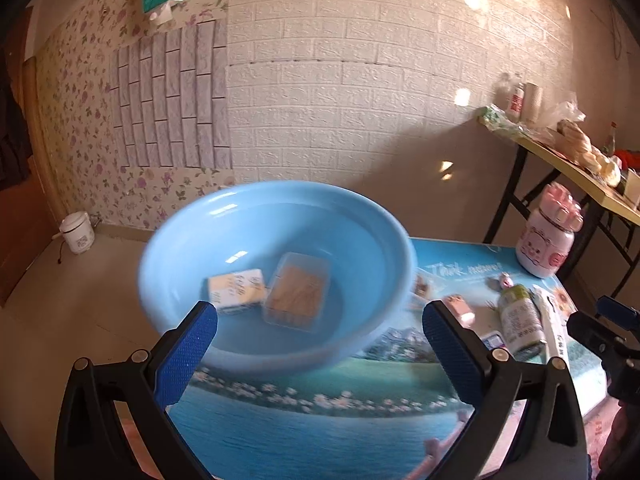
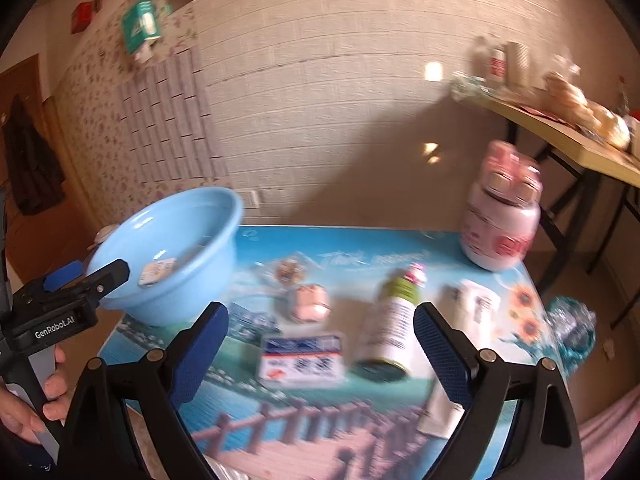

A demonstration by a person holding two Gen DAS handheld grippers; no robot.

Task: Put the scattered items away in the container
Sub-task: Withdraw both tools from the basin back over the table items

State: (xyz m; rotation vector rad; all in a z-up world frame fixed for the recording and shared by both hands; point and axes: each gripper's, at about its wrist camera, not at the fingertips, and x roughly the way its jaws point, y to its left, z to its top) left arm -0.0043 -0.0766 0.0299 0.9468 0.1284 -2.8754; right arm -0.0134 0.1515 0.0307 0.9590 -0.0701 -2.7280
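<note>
Left wrist view: the left gripper (image 1: 320, 344) hangs spread and empty before the blue bowl (image 1: 276, 264), which sits at the table's (image 1: 320, 432) left corner and already holds a small box (image 1: 236, 290) and a clear case (image 1: 298, 294). "Think nature!" is printed on the tabletop.

Right wrist view: the right gripper (image 2: 320, 352) is spread, holding nothing, above a blue-and-white packet (image 2: 302, 360) and a lying bottle (image 2: 390, 328), probably the next picks. Both labels are blurred; "GenRobot.AI" reads on the left gripper.

Scenic-print table (image 2: 256, 392) carries blue basin (image 2: 180, 280), bottle (image 2: 390, 328), card box (image 2: 302, 360)

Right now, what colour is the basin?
Light blue basin, clearest in the left wrist view.
</note>
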